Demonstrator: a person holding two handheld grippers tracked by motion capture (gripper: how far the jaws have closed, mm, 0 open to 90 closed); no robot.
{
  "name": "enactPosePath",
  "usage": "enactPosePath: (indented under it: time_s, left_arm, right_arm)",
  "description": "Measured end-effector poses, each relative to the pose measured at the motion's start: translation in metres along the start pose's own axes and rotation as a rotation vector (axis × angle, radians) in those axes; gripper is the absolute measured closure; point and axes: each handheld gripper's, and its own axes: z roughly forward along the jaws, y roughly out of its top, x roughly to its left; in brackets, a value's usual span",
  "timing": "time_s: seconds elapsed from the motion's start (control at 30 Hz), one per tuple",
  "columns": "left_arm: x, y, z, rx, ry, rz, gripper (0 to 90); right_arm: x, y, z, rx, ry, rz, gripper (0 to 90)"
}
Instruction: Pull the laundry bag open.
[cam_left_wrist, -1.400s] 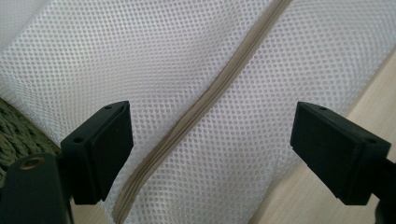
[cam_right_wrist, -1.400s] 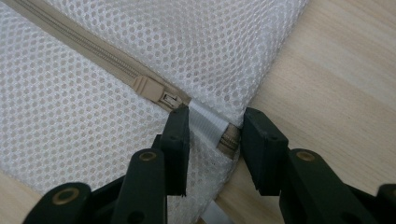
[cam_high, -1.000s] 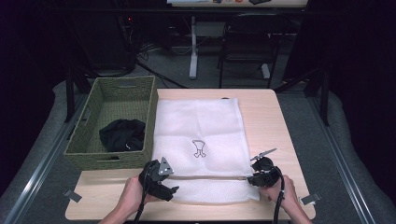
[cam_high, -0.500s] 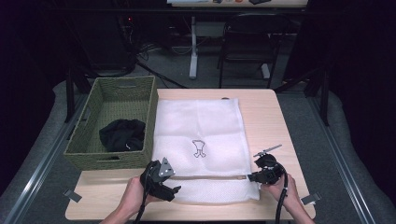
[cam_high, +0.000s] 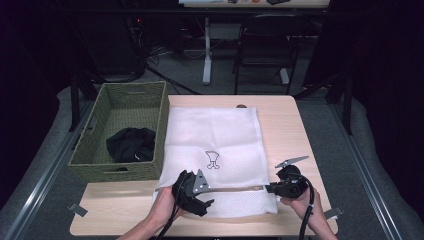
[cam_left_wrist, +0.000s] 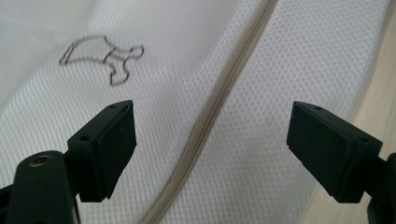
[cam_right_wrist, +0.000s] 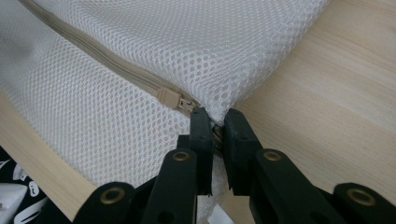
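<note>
Here the right gripper (cam_right_wrist: 215, 122) clamps the mesh bag (cam_high: 215, 140) at its corner edge, left gripper (cam_left_wrist: 212, 149) gaping above it.

Overhead light falls brightly on the table (cam_high: 285, 125); the surrounding room lies in deep shadow. The high view is soft, slightly grainy. Both gripper views are evenly lit without glare, with the mesh bag (cam_left_wrist: 243, 140) blurring toward its far edges.
</note>
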Motion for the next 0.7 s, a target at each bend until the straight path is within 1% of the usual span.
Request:
enactPosePath:
  time_s: [0.03, 0.07, 0.1, 0.13, 0.17, 0.2, 0.23, 0.27, 0.3, 0.33, 0.37, 0.43, 0.5, 0.53, 0.57, 0.6, 0.63, 0.67, 0.7]
  left_arm:
    - [-0.001, 0.003, 0.001, -0.007, 0.006, 0.009, 16.0]
    - [-0.003, 0.01, 0.005, -0.02, 0.004, 0.009, 16.0]
    - [-0.003, 0.01, 0.005, -0.02, 0.004, 0.009, 16.1]
    - [-0.005, 0.016, 0.007, -0.027, 0.005, 0.027, 16.3]
    - [-0.005, 0.016, 0.007, -0.027, 0.005, 0.027, 17.0]
    - [-0.006, 0.019, 0.008, -0.037, 0.005, 0.04, 17.0]
    - [-0.007, 0.022, 0.01, -0.041, 0.006, 0.054, 19.0]
    - [-0.007, 0.025, 0.013, -0.044, 0.005, 0.062, 19.0]
    - [-0.008, 0.027, 0.016, -0.046, -0.002, 0.062, 20.0]
    - [-0.01, 0.032, 0.023, -0.05, -0.013, 0.065, 22.6]
    - [-0.012, 0.034, 0.025, -0.053, -0.019, 0.076, 24.8]
    - [-0.016, 0.04, 0.032, -0.065, -0.015, 0.11, 28.6]
    - [-0.017, 0.043, 0.035, -0.072, -0.015, 0.11, 30.4]
    - [-0.018, 0.046, 0.038, -0.08, -0.019, 0.099, 33.3]
    - [-0.02, 0.049, 0.04, -0.086, -0.022, 0.104, 33.3]
    - [-0.025, 0.055, 0.043, -0.104, -0.023, 0.135, 37.9]
    - [-0.025, 0.055, 0.043, -0.104, -0.023, 0.135, 39.5]
    - [-0.029, 0.061, 0.048, -0.11, -0.022, 0.17, 42.0]
    - [-0.029, 0.061, 0.048, -0.11, -0.022, 0.17, 43.5]
  right_arm:
    - [0.0, 0.0, 0.0, 0.0, 0.0, 0.0, 83.3]
    - [0.0, 0.001, -0.001, -0.019, 0.002, -0.016, 83.3]
    - [0.0, 0.001, -0.001, -0.019, 0.002, -0.016, 83.3]
    - [0.001, 0.001, -0.005, -0.033, 0.005, -0.012, 83.2]
    - [0.001, 0.001, -0.005, -0.033, 0.005, -0.012, 83.2]
    - [0.001, 0.001, -0.007, -0.043, 0.009, -0.021, 83.3]
    - [0.0, 0.001, -0.007, -0.052, 0.018, -0.022, 83.3]
    - [0.0, 0.001, -0.007, -0.052, 0.018, -0.022, 83.3]
    - [0.0, 0.001, -0.007, -0.051, 0.02, -0.018, 83.2]
    - [-0.001, 0.001, -0.008, -0.057, 0.019, -0.012, 83.3]
    - [-0.001, 0.001, -0.008, -0.065, 0.023, -0.014, 83.3]
    - [0.0, 0.001, -0.009, -0.072, 0.027, -0.021, 83.3]
    - [0.0, 0.002, -0.01, -0.068, 0.026, -0.015, 83.3]
    - [0.0, 0.001, -0.011, -0.079, 0.025, -0.013, 83.3]
    - [0.0, 0.001, -0.011, -0.079, 0.025, -0.013, 83.3]
    - [0.001, 0.001, -0.013, -0.082, 0.033, -0.01, 83.4]
    - [0.001, 0.001, -0.013, -0.082, 0.033, -0.01, 83.4]
    - [0.001, 0.002, -0.012, -0.089, 0.033, -0.015, 83.4]
    - [0.001, 0.002, -0.012, -0.089, 0.033, -0.015, 83.4]
